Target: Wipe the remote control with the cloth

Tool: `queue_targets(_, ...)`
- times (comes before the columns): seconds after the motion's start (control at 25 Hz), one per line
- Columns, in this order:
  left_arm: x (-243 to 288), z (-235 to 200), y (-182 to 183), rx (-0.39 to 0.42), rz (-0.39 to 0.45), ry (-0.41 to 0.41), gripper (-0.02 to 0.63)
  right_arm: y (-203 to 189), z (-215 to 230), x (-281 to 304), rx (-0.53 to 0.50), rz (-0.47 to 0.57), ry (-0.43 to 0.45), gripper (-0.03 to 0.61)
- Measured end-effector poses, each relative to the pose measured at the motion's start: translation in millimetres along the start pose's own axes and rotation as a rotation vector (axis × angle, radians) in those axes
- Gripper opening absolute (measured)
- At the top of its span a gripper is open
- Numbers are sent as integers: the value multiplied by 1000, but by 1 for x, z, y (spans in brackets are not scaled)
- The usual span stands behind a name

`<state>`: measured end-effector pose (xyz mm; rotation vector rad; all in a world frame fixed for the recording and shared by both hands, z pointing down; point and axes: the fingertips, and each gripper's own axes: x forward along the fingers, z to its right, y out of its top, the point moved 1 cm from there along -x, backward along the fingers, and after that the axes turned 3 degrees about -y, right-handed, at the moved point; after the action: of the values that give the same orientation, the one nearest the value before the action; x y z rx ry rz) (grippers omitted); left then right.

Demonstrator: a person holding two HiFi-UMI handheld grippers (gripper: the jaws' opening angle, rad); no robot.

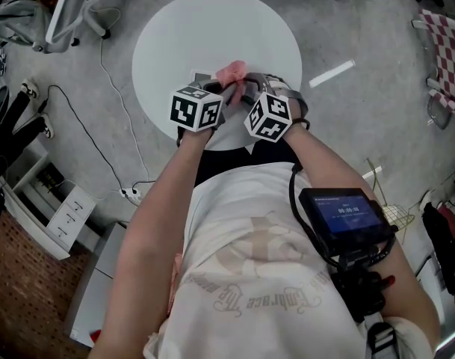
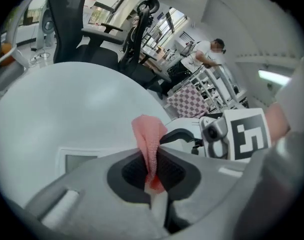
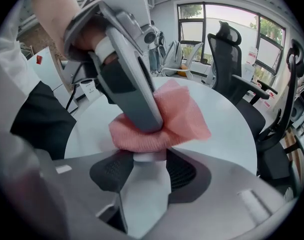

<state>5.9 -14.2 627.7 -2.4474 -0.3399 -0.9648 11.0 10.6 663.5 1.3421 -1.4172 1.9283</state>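
The left gripper (image 2: 152,171) has its fingers (image 2: 129,173) clenched on the pink cloth (image 3: 164,121), which is bunched over the far end of the remote control (image 3: 144,199). The right gripper (image 3: 147,170) grasps that remote above the round white desk's (image 1: 212,28) near edge.

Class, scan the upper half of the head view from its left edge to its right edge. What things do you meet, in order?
From the left: white office chair → left gripper's marker cube → pink cloth → right gripper's marker cube → checked fabric.
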Motion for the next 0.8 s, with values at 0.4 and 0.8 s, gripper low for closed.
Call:
queue_targets(0.4,-12,-35,-8,-62,-8,116,15,0,-1,0,4,-2,-1,215)
queue_targets(0.8,-60,-100,-25,-205,76,228,16,-3,0,-2,1,-5,1,215)
